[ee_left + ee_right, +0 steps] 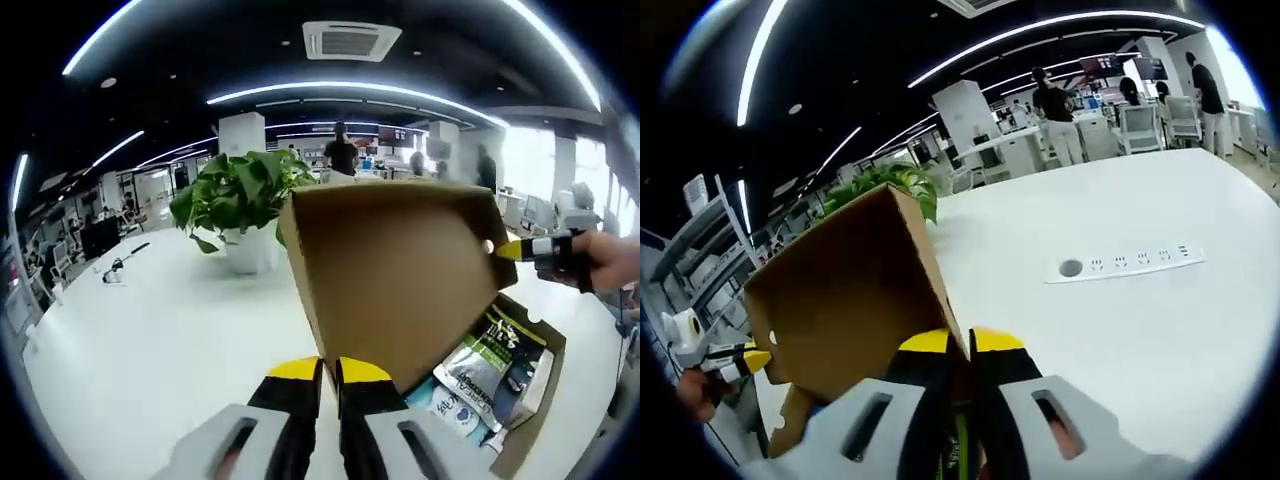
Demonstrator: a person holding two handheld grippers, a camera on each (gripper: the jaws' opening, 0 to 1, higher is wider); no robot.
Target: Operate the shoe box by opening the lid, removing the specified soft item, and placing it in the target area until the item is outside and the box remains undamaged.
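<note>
The light, stiff cardboard lid [395,275] is clamped at opposite edges by both grippers [330,372] [965,345]; soft, slippery pouches [480,372] are best pinched at the top.

bright ceiling light strips [350,92] glare; fisheye edges bend, distant background soft.

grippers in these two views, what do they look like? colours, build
Both match. Left gripper and right gripper each have two black jaws capped with yellow tips, rising from pale grey housings with slotted cut-outs. The right gripper, seen from the left gripper view, shows a yellow tip on a black-and-white banded body.
</note>
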